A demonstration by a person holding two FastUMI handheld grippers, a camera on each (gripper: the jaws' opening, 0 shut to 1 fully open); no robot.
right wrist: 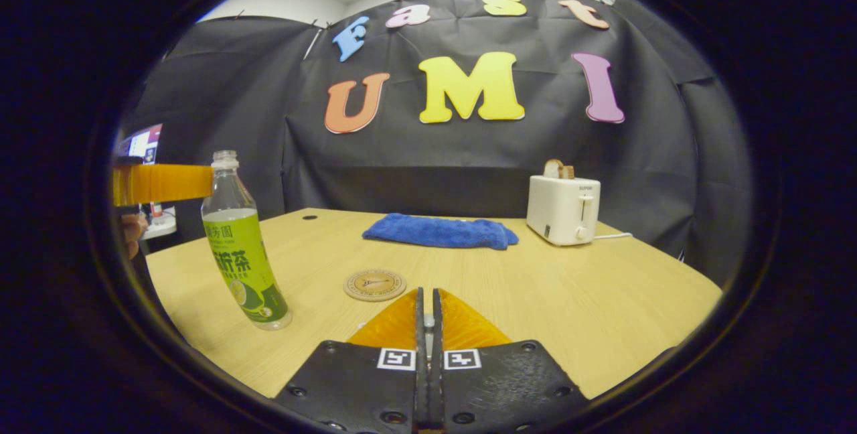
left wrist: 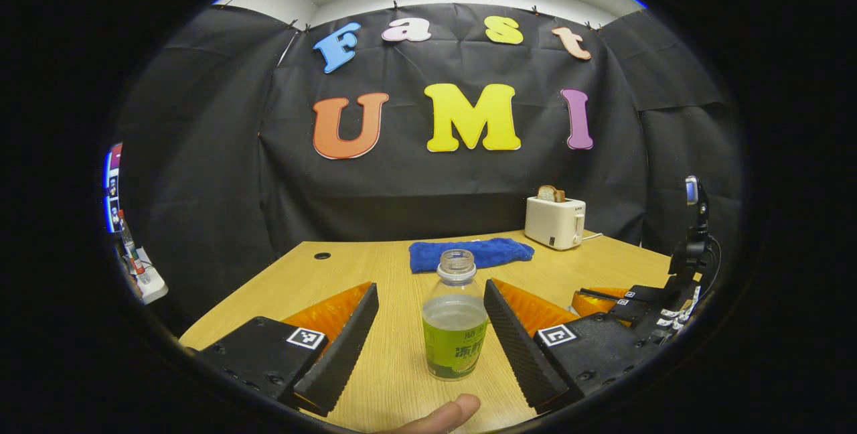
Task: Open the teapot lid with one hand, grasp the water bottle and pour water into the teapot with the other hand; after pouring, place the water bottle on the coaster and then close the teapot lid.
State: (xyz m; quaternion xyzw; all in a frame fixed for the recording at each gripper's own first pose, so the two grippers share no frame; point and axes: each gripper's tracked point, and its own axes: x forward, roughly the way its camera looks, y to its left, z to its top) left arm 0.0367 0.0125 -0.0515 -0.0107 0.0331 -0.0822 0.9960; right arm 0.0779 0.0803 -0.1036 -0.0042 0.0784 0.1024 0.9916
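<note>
An uncapped clear water bottle [left wrist: 455, 320] with a green label stands upright on the wooden table [left wrist: 395, 380]. It sits between the two spread fingers of my open left gripper [left wrist: 430, 285], which do not touch it. In the right gripper view the same bottle [right wrist: 241, 246] is at the left, with one of the left gripper's fingers [right wrist: 164, 183] level with its neck. A round cork coaster [right wrist: 375, 284] lies just ahead of my right gripper [right wrist: 428, 303], whose fingers are shut together low over the table. In the left gripper view the right gripper [left wrist: 602, 300] is at the right.
A folded blue towel [right wrist: 438, 231] lies at the back of the table. A white toaster [right wrist: 562, 209] holding bread stands back right with its cord trailing off. A person's fingertip [left wrist: 448, 414] shows at the near edge. A small hole [left wrist: 322, 255] marks the table's back left.
</note>
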